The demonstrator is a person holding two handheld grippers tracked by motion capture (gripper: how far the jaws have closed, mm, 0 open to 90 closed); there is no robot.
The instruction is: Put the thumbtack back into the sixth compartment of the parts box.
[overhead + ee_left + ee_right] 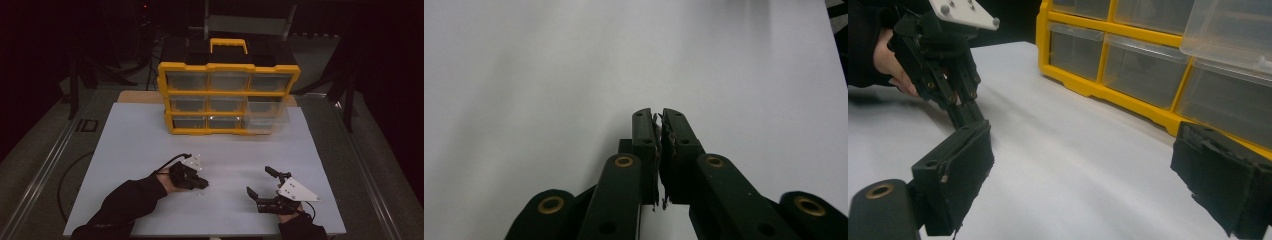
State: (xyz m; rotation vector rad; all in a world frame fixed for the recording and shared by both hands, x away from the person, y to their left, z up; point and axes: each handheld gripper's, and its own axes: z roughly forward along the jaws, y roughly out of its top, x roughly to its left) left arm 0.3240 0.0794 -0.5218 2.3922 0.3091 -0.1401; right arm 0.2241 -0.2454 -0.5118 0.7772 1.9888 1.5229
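My left gripper (202, 183) rests low on the white table (145, 150), left of centre, with a hand in a dark sleeve behind it. Its jaws are shut, the frayed pads (651, 145) pressed together, and I see nothing between them (659, 114). My right gripper (258, 180) lies near the front right of the table with its jaws wide open and nothing between them (1093, 185). The right gripper view also takes in the left gripper (965, 112), tip down on the table.
A yellow organizer (229, 97) with clear drawers and a yellow handle stands at the back of the table. Its lower right drawer (267, 117) is pulled out toward me, seen close in the right gripper view (1228, 30). Dark stands and cables surround the table.
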